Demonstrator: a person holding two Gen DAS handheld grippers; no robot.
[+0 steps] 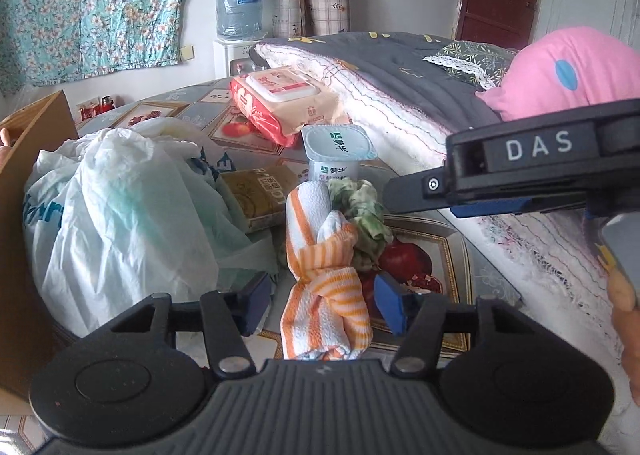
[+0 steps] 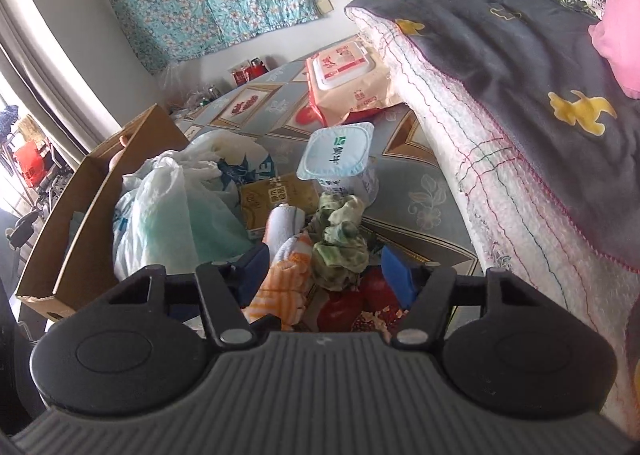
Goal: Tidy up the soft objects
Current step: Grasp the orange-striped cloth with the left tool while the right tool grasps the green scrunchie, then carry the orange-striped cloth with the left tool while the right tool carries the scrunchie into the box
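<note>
**Inspector:** Report the left tool (image 1: pixel 324 301).

**Assistant:** Its blue pads (image 1: pixel 390 305) stand on either side of the orange-striped towel (image 1: pixel 320 271), a knotted roll lying on the patterned tabletop (image 1: pixel 460 255). A gap shows between each pad and the cloth, so the jaws are spread about it and pinch nothing.

**Inspector:** And the right tool (image 2: pixel 326 275)?

**Assistant:** Also spread. The green crumpled cloth (image 2: pixel 340 251) and part of the same towel (image 2: pixel 286 279) lie between its pads. The left pad looks close against the towel, but I cannot tell whether it touches. From the left wrist view, the right tool's body comes in from the right edge above the towel, a hand (image 1: pixel 624 295) behind it.

**Inspector:** Position of the soft items?

**Assistant:** The green cloth (image 1: pixel 362 223) touches the towel's right side. Both lie near the middle of the tabletop, just in front of a yogurt cup (image 1: pixel 338 153), which stands upright with its foil lid sealed.

**Inspector:** Surroundings?

**Assistant:** White plastic bags (image 1: pixel 120 215) are heaped to the left against a cardboard box (image 2: pixel 80 223). A tan carton (image 1: pixel 256 195) lies between the bags and the towel. A wet-wipes pack (image 1: pixel 284 99) sits further back. A folded quilt (image 1: pixel 400 87) runs along the right, with a pink plush toy (image 1: pixel 568 71) on it.
</note>
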